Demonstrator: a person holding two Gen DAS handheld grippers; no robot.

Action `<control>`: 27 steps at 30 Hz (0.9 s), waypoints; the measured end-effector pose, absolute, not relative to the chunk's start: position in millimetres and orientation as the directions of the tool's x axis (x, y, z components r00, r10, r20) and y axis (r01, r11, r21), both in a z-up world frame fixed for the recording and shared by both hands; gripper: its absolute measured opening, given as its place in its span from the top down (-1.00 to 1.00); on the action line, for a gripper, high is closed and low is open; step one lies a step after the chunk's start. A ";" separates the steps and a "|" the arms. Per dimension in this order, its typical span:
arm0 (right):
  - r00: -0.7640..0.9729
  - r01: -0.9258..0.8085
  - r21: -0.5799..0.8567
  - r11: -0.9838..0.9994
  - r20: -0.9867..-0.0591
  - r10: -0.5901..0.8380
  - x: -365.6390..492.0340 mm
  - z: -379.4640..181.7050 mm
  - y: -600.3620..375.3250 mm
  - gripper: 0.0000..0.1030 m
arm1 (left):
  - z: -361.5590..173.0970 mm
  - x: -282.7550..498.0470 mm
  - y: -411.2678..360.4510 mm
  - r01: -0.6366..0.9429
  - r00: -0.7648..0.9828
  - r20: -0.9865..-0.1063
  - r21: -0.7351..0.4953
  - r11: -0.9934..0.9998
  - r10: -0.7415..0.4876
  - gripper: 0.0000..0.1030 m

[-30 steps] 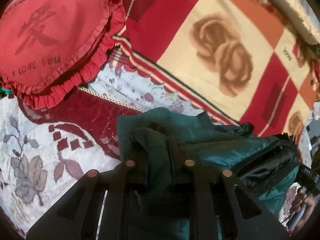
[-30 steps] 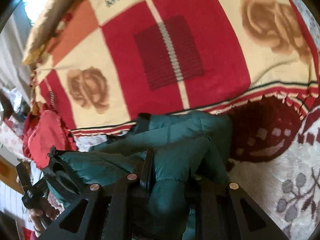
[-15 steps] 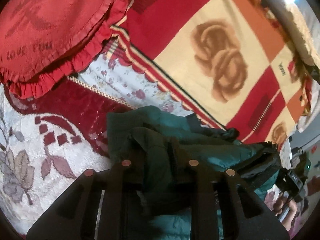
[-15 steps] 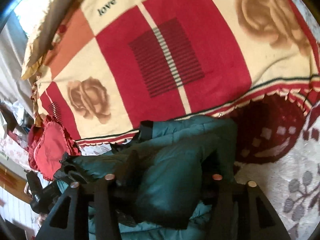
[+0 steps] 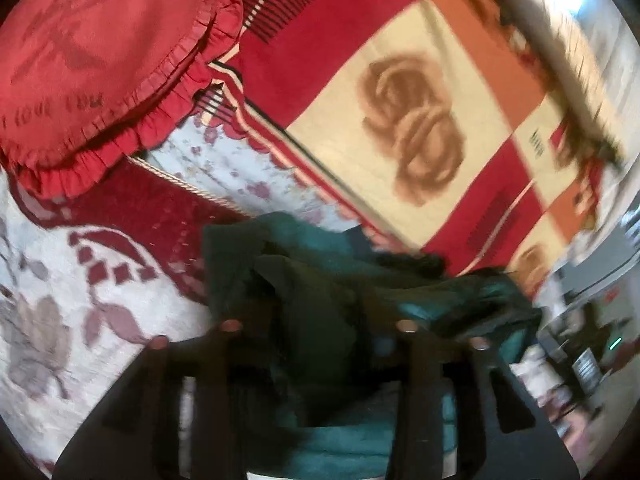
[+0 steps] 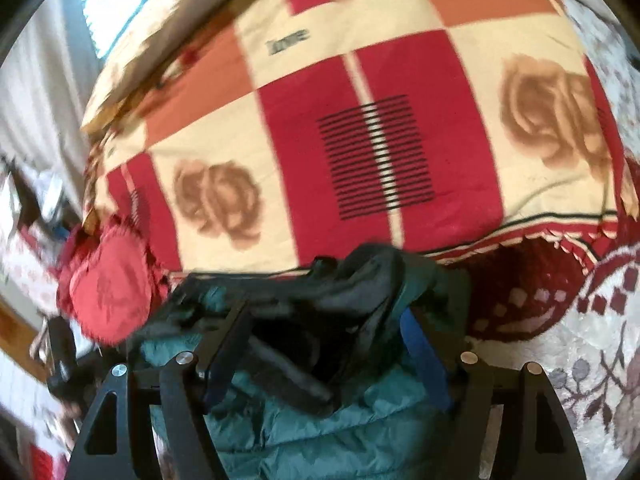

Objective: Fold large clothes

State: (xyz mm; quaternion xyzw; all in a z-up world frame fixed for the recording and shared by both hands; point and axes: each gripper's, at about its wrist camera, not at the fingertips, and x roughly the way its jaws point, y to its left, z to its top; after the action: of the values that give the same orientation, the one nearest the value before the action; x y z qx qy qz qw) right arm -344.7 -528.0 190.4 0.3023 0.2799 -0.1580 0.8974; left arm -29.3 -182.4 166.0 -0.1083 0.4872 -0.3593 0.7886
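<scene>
A dark teal padded jacket with black lining lies bunched on the bed, right in front of both grippers. It also shows in the right wrist view. My left gripper has its fingers spread, with jacket fabric bunched between them. My right gripper is open wide, its blue-padded fingers on either side of the jacket's black lining. Both views are blurred by motion.
A red heart-shaped ruffled pillow lies at the left of the bed; it also shows in the right wrist view. A red, cream and orange rose blanket lies behind the jacket. A white and maroon floral bedspread is underneath.
Both grippers' fingers have spread apart from a closed hold on the jacket. The jacket now sits loose between them. Both cameras have shifted and blurred.
</scene>
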 end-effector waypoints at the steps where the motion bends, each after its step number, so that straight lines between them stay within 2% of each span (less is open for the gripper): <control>1: 0.803 0.429 0.448 0.784 -0.587 -0.103 -344.9 191.4 -520.5 -0.45 | 173.0 -28.4 -176.8 0.452 0.300 -0.666 -0.531 0.716 -0.683 -0.16; 3: 0.807 0.412 0.419 0.809 -0.579 -0.111 -345.9 193.4 -508.6 -0.45 | 187.3 -28.7 -165.8 0.436 0.376 -0.625 -0.532 0.726 -0.684 -0.44; 5: 0.812 0.360 0.404 0.841 -0.580 -0.069 -341.2 192.9 -495.5 -0.45 | 196.2 -31.8 -160.5 0.433 0.404 -0.606 -0.533 0.727 -0.685 -0.52; 9: 0.756 0.336 0.303 0.892 -0.652 -0.063 -322.0 176.7 -471.8 -0.45 | 201.6 -52.7 -166.4 0.475 0.427 -0.609 -0.478 0.739 -0.668 -0.52; 14: 0.671 0.354 0.212 0.911 -0.736 -0.090 -289.3 138.3 -458.7 -0.43 | 162.4 -75.5 -191.8 0.504 0.419 -0.687 -0.367 0.781 -0.594 -0.52; 16: 0.639 0.391 0.148 0.908 -0.754 -0.152 -272.3 125.4 -461.1 -0.30 | 140.6 -79.6 -207.5 0.511 0.415 -0.730 -0.307 0.803 -0.543 -0.52; 20: 0.609 0.481 0.086 0.872 -0.749 -0.262 -238.6 112.1 -493.7 -0.30 | 111.8 -77.2 -227.2 0.498 0.467 -0.774 -0.170 0.851 -0.428 -0.52; 24: 0.549 0.558 0.130 0.820 -0.798 -0.247 -210.4 90.2 -531.9 -0.30 | 98.0 -60.8 -230.6 0.480 0.482 -0.773 -0.160 0.862 -0.412 -0.54; 27: 0.515 0.564 0.079 0.822 -0.812 -0.275 -196.6 71.9 -533.7 -0.31 | 91.9 -50.2 -231.0 0.475 0.471 -0.773 -0.184 0.861 -0.425 -0.58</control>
State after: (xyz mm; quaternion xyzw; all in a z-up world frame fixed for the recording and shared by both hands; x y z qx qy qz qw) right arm -196.6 -533.7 71.9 0.1695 0.4268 -0.2458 0.8536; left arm -50.2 -231.0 91.9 0.0282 0.4425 -0.2625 0.8570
